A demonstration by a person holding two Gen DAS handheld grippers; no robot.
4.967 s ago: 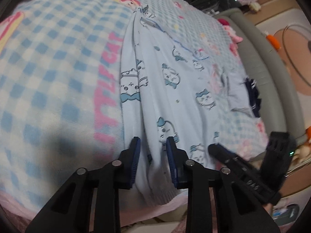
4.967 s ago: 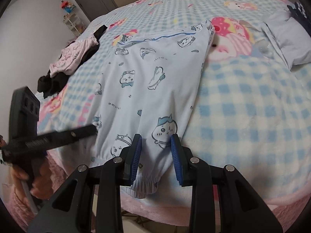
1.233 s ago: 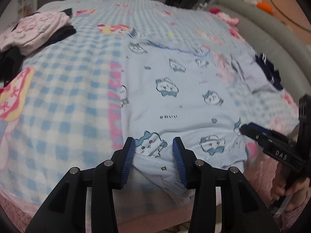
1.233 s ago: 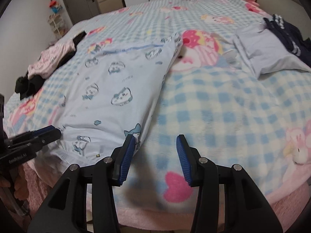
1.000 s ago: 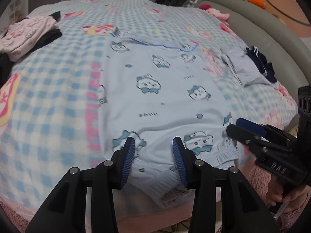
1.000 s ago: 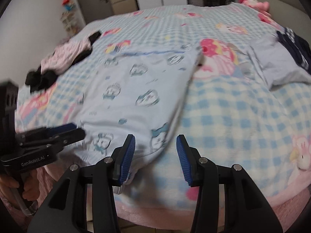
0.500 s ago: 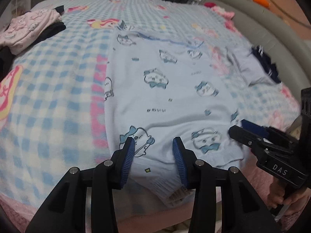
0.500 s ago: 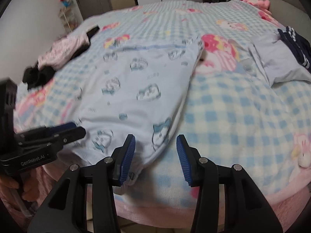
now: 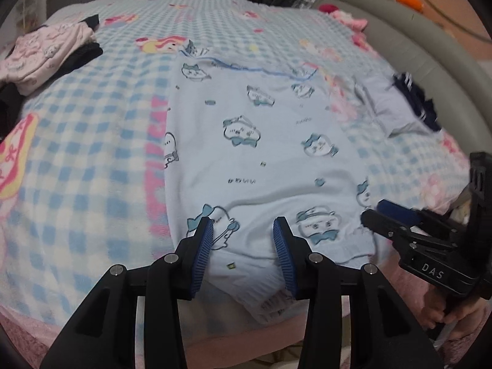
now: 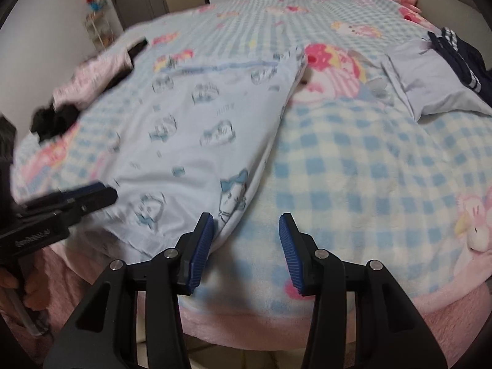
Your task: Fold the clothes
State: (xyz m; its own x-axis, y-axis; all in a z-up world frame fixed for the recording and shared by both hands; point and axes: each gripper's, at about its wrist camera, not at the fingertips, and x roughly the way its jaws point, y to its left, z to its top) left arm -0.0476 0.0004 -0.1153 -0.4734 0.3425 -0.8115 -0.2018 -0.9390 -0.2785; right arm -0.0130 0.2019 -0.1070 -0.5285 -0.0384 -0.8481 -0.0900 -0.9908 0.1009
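A pale blue garment with cartoon prints [image 9: 255, 153] [image 10: 196, 141] lies flat on the checked bedspread [image 9: 92, 141] [image 10: 353, 160], its ribbed hem hanging over the near bed edge. My left gripper [image 9: 243, 240] is open just above the hem, nothing held between its blue pads. My right gripper [image 10: 246, 230] is open too; its left pad sits at the garment's right edge and its right pad is over bare bedspread. Each gripper shows in the other's view, the right gripper [image 9: 399, 224] by the garment's near right corner and the left gripper [image 10: 70, 203] over its near left part.
A pink garment over dark clothes [image 9: 46, 55] [image 10: 89, 80] lies at the far left of the bed. A folded lilac piece [image 10: 430, 86] [image 9: 387, 107] with a navy item [image 10: 461, 58] sits at the right, by the grey headboard [image 9: 430, 49]. A pink blanket border [image 10: 307, 304] hangs off the near edge.
Both grippers let go of the hem and stand open. The garment now lies spread wider and flatter. Over the last second the views shift only slightly.
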